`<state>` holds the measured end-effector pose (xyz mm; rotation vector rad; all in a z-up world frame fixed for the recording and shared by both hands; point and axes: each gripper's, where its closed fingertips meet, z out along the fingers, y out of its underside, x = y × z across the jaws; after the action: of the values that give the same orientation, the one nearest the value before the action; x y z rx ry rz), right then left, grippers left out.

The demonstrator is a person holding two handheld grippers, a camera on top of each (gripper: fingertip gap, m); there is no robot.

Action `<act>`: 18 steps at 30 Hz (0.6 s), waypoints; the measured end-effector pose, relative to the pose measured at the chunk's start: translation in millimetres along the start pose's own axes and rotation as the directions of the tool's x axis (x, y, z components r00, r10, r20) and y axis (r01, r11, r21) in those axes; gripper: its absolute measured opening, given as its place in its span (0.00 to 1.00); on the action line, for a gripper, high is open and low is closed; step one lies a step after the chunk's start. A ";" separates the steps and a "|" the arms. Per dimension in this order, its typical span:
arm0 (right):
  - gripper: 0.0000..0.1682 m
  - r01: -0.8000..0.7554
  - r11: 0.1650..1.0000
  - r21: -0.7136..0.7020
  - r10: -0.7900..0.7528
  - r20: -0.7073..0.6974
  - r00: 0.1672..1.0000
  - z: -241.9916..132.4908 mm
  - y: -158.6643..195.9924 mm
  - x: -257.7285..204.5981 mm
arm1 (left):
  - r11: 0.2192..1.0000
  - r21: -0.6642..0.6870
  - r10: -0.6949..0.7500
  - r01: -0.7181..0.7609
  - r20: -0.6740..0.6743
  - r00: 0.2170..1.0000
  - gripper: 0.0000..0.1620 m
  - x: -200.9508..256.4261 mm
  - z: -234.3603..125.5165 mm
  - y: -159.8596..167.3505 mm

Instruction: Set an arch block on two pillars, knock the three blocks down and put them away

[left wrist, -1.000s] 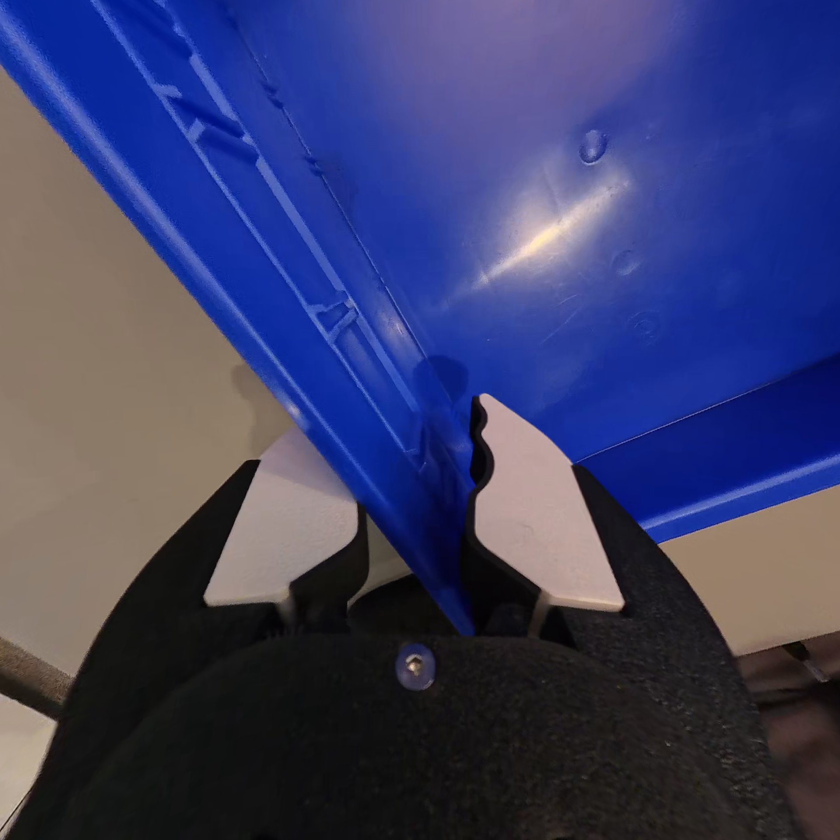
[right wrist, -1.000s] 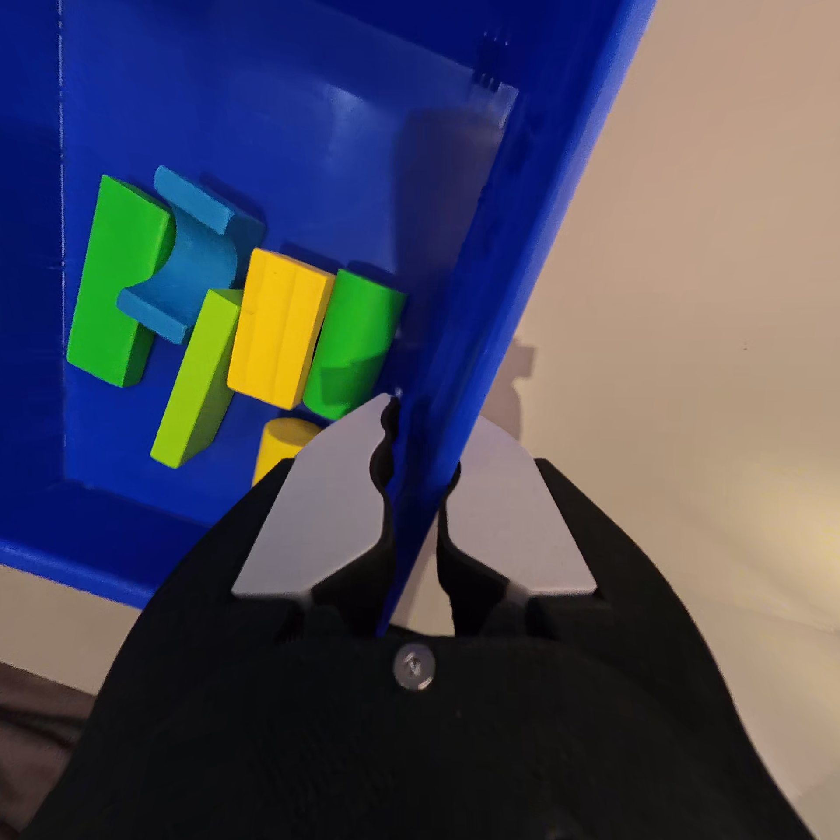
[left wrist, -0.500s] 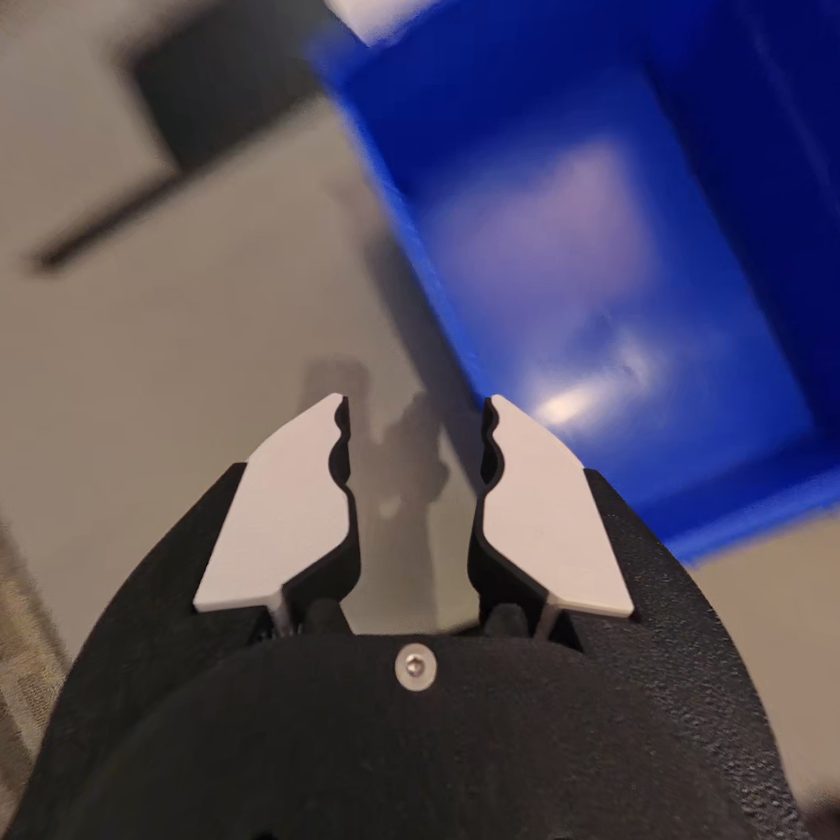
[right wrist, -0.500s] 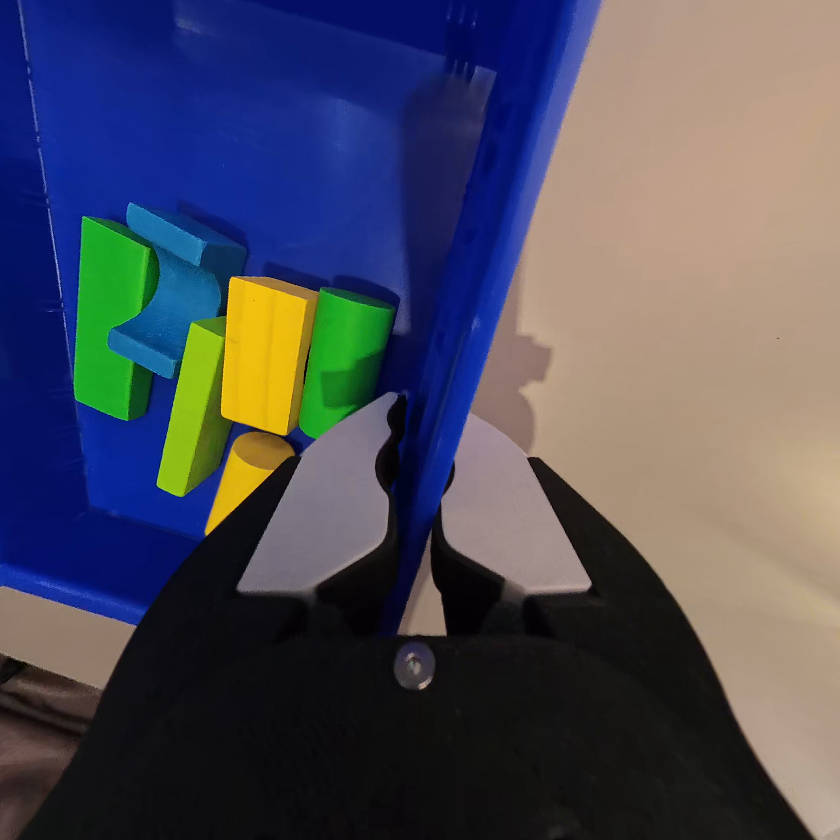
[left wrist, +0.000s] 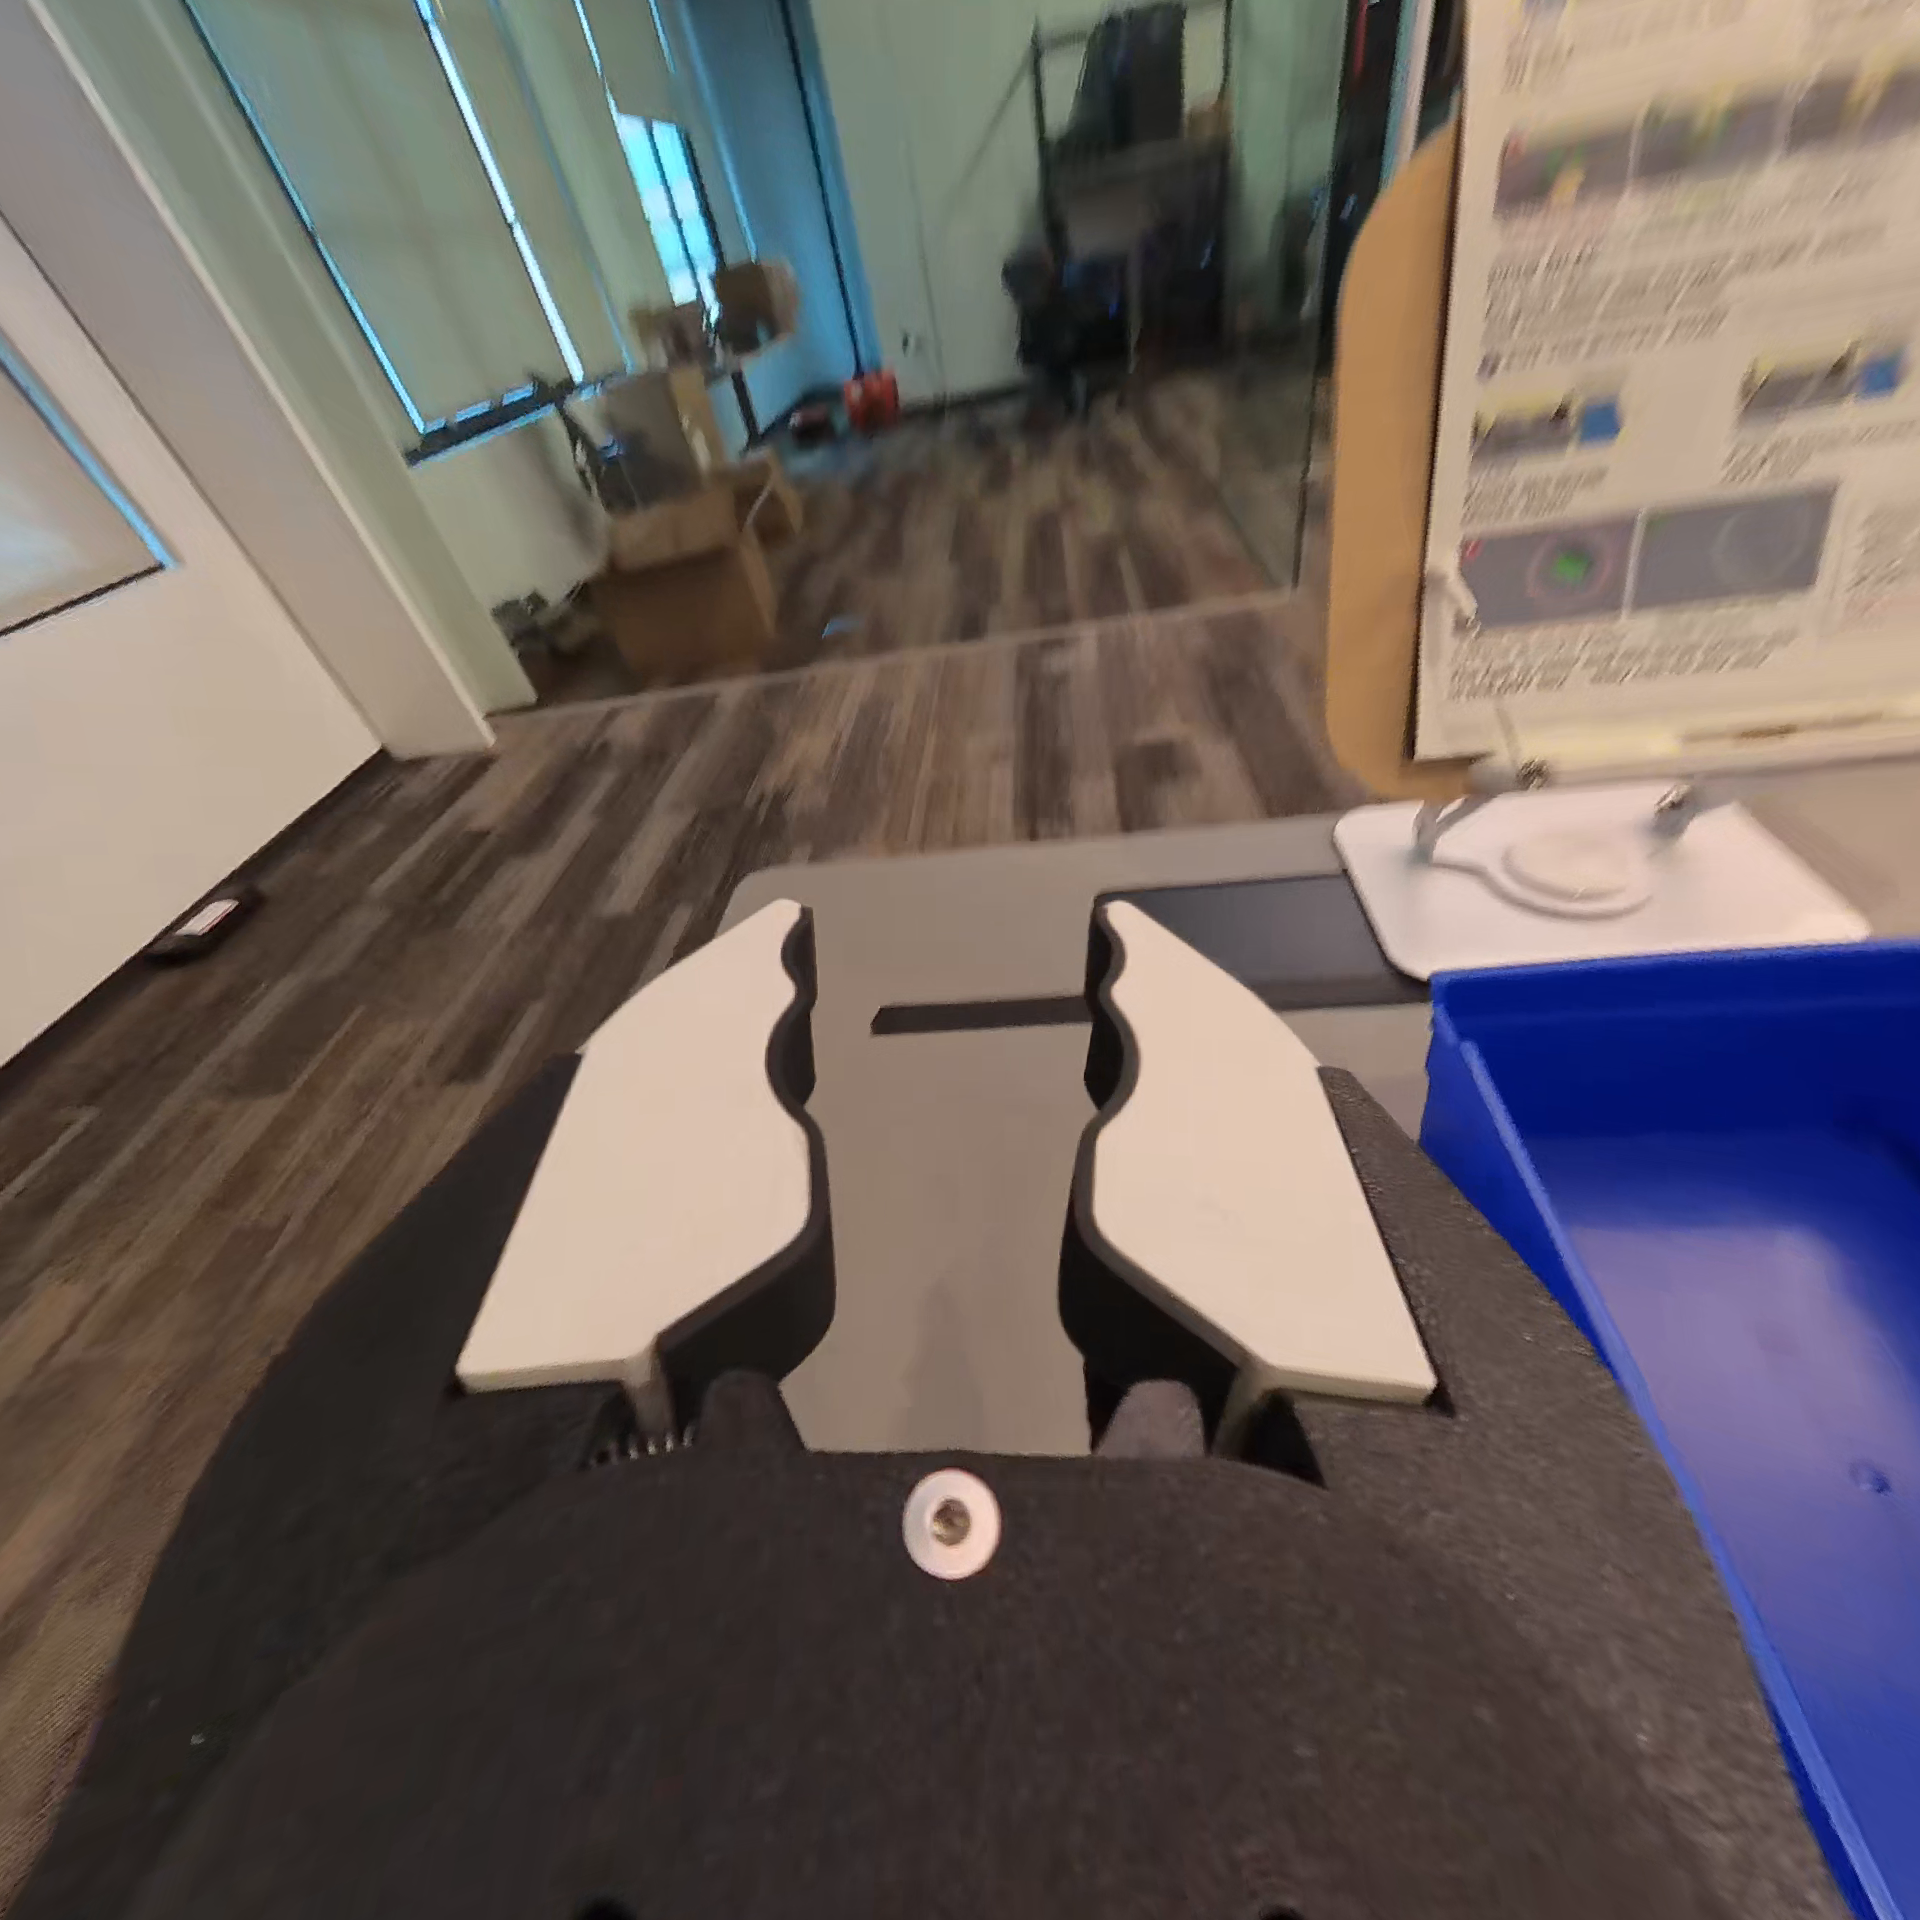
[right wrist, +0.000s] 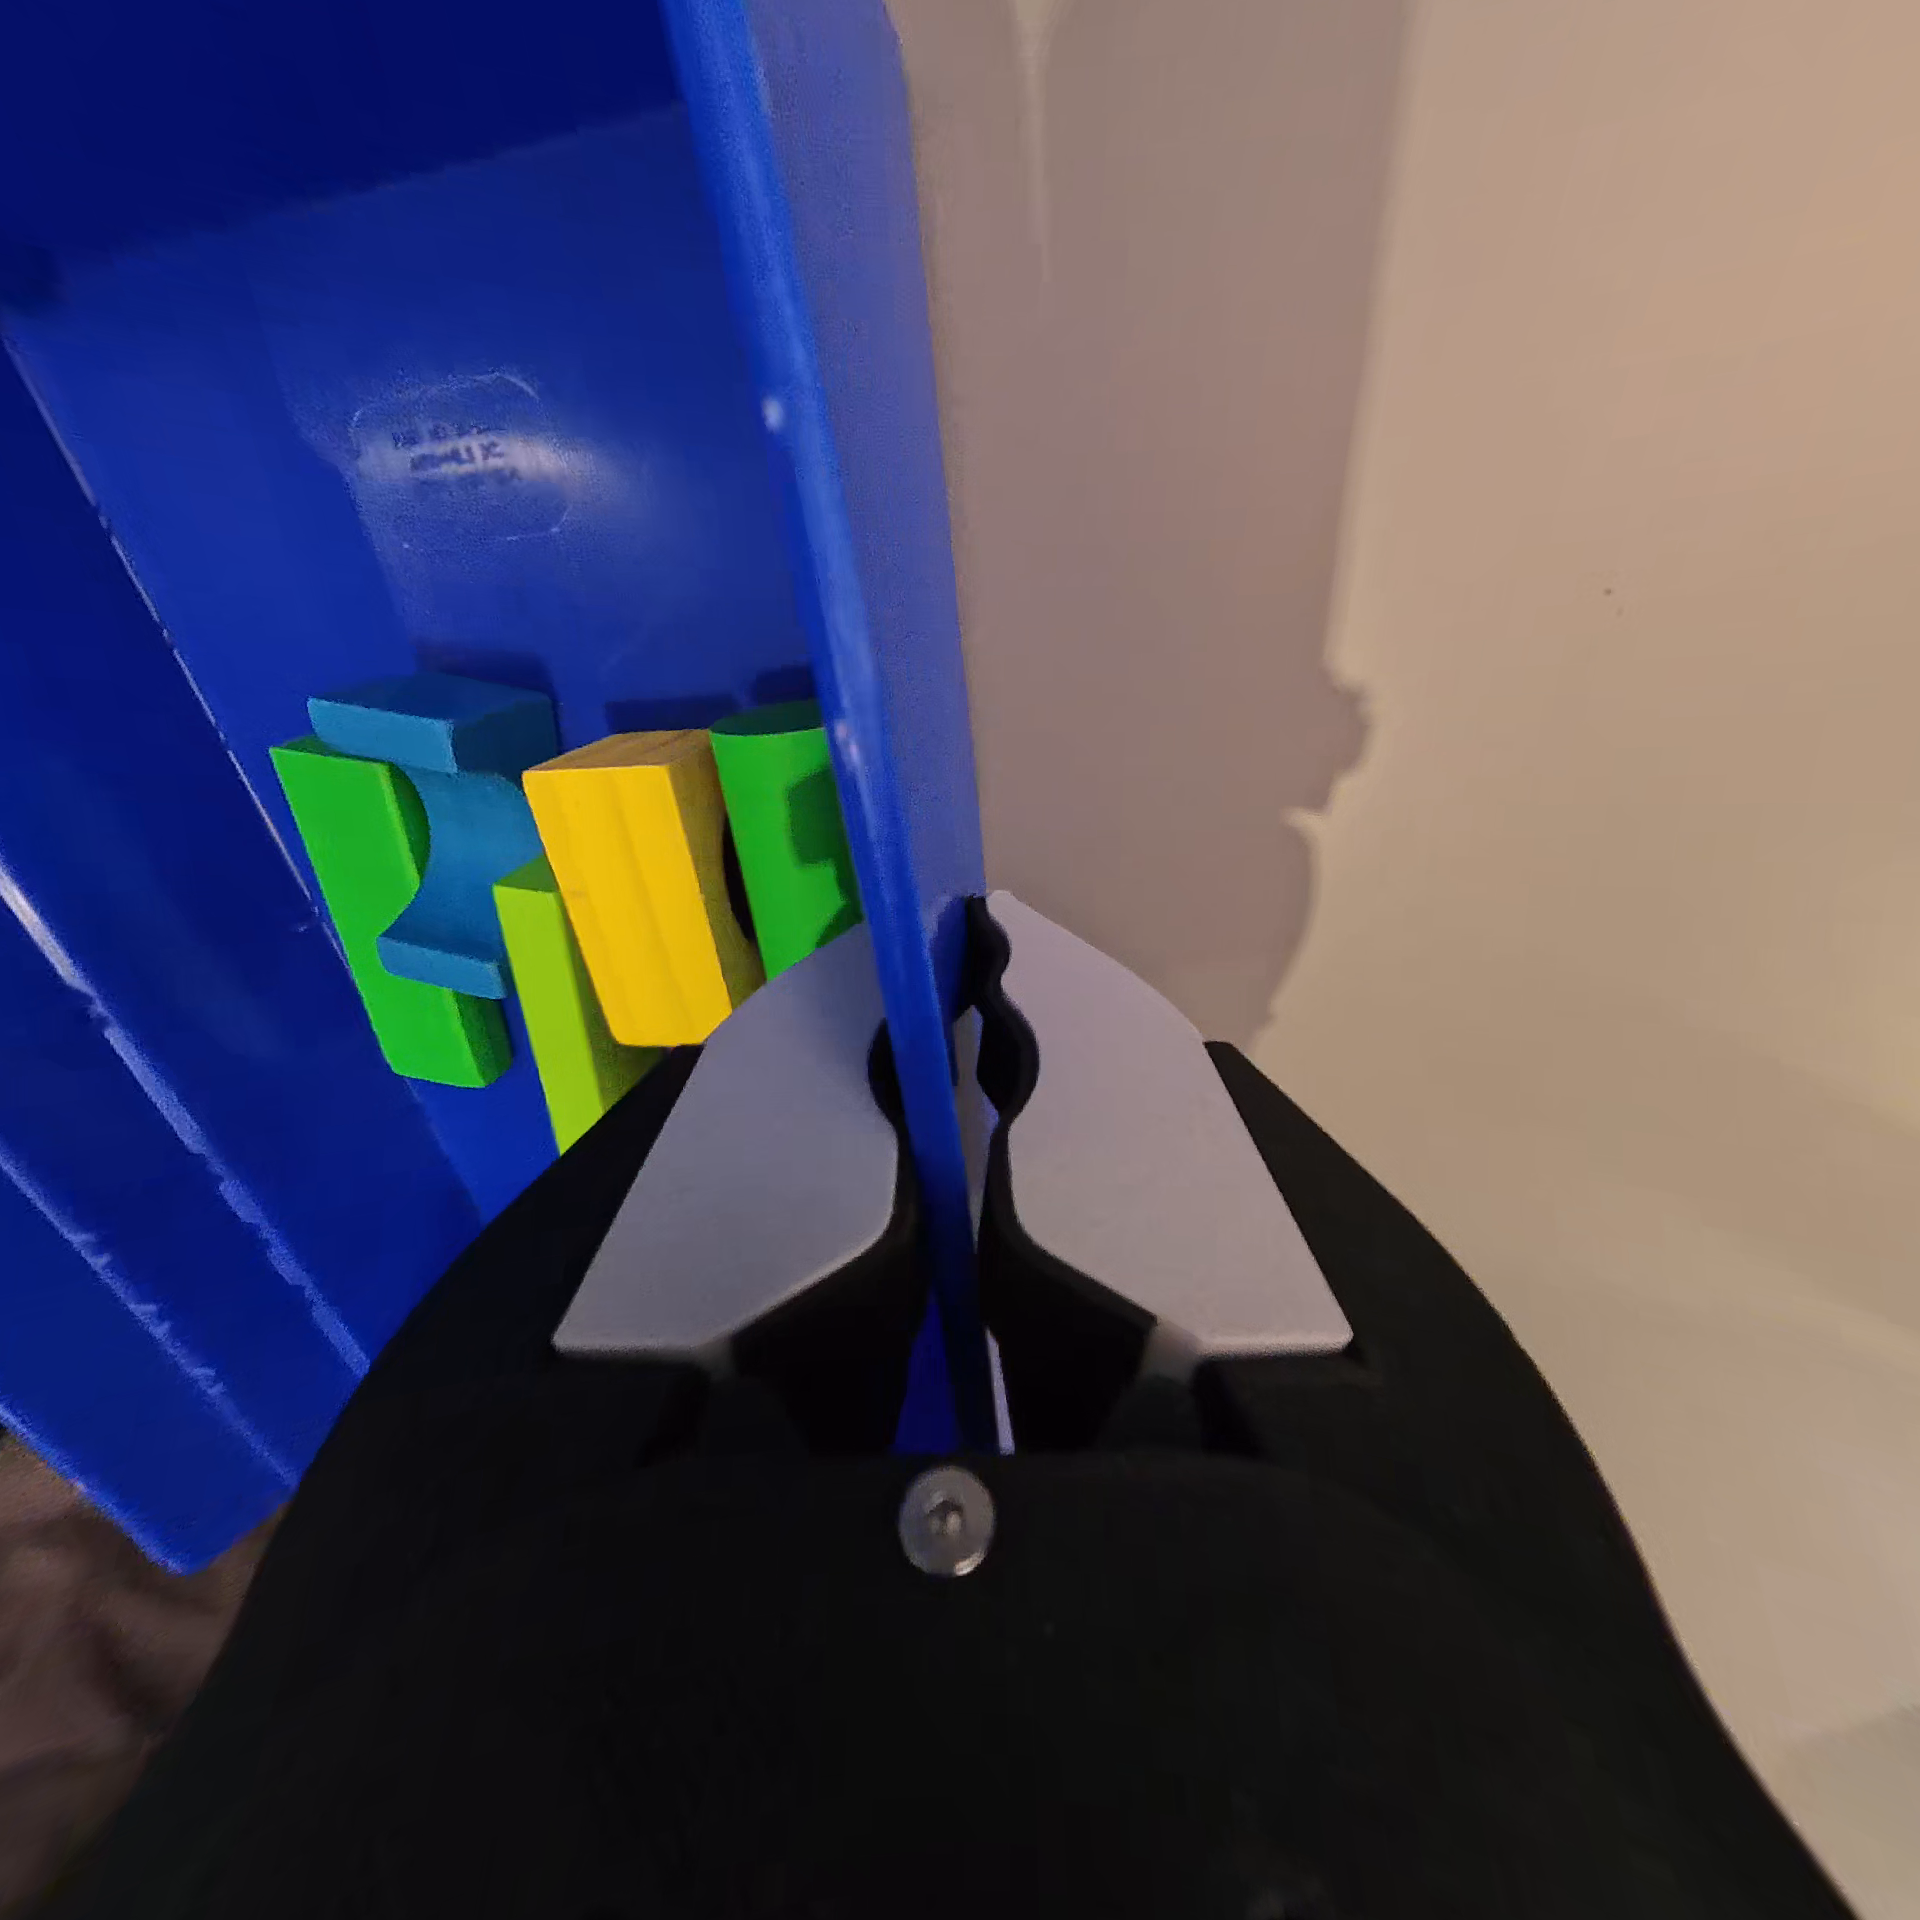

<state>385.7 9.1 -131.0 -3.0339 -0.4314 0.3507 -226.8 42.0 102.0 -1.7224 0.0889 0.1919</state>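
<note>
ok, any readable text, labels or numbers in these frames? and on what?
None legible.
White printed poster on a stand: lines of text with pictures, motion-blurred, unreadable.
Oval moulded stamp on the floor of the blue plastic bin: faint small characters, too blurred to read.
Small dark object on the wood floor: pale label, too small to read.
Coloured wooden blocks: no markings visible.

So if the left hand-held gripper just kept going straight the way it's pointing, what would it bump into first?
Probably nothing soon. The open left hand-held gripper points over the grey table, past the black strip, toward the floor beyond. The blue bin sits off to its right. Depth is hard to judge.
</note>
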 end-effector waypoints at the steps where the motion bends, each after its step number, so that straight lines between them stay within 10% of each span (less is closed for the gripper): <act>1: 0.04 -0.001 1.000 0.012 0.001 0.007 1.000 -4.4 0.4 0.3 | 1.000 0.014 -0.011 0.011 -0.008 1.000 0.30 -1.3 -2.0 -2.2; 10: 0.04 0.015 0.994 0.112 -0.007 -0.073 0.997 -106.4 -47.7 -46.9 | 0.999 -0.034 -0.022 0.022 0.003 1.000 0.36 -13.3 0.7 4.3; 18: 0.04 0.232 0.971 0.054 -0.224 -0.127 0.966 -129.5 -126.9 -202.3 | 0.982 -0.128 -0.140 0.140 0.011 0.990 0.41 -56.0 -13.8 21.4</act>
<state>192.5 70.7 49.7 -2.8777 -0.7348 0.1643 -284.3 22.2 93.3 -1.8488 -0.0471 0.0971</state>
